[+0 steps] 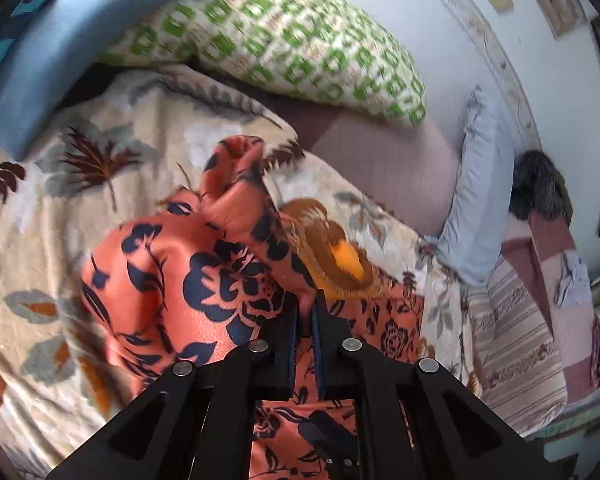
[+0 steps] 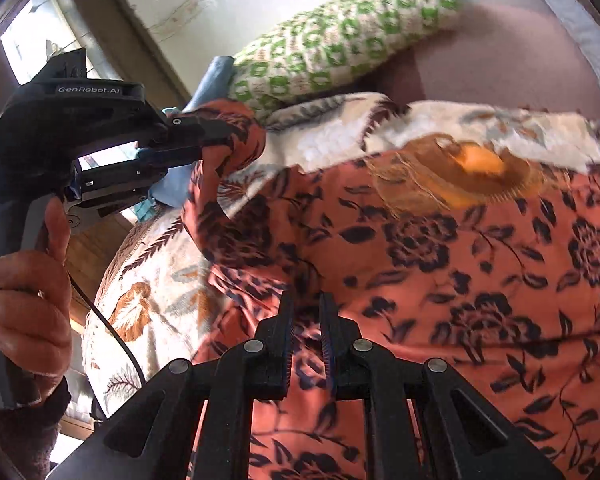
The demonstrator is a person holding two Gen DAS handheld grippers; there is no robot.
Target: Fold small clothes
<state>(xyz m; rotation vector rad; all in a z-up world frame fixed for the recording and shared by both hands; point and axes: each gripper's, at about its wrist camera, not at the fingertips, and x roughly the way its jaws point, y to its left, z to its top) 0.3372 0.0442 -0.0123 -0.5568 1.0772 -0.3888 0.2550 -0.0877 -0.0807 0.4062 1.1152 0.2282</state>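
garment (image 1: pixel 172 280): orange cloth with dark flowers, lifted above the bed (image 1: pixel 28 208), one part draped over the leaf-print blanket.
left tongs (image 1: pixel 305 304): clamped shut on a gathered edge of the cloth.
right tongs (image 2: pixel 306 312): nearly shut, cloth pinched between them.
reason for hold: two edge points are likely kept raised so the fabric can be spread flat for folding.
surroundings: green-patterned pillow (image 1: pixel 300 40) lies behind.

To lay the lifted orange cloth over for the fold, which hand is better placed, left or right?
Probably left. The left gripper holds a lifted corner of the orange floral cloth, raised above the blanket. The right gripper is shut low among the folds.
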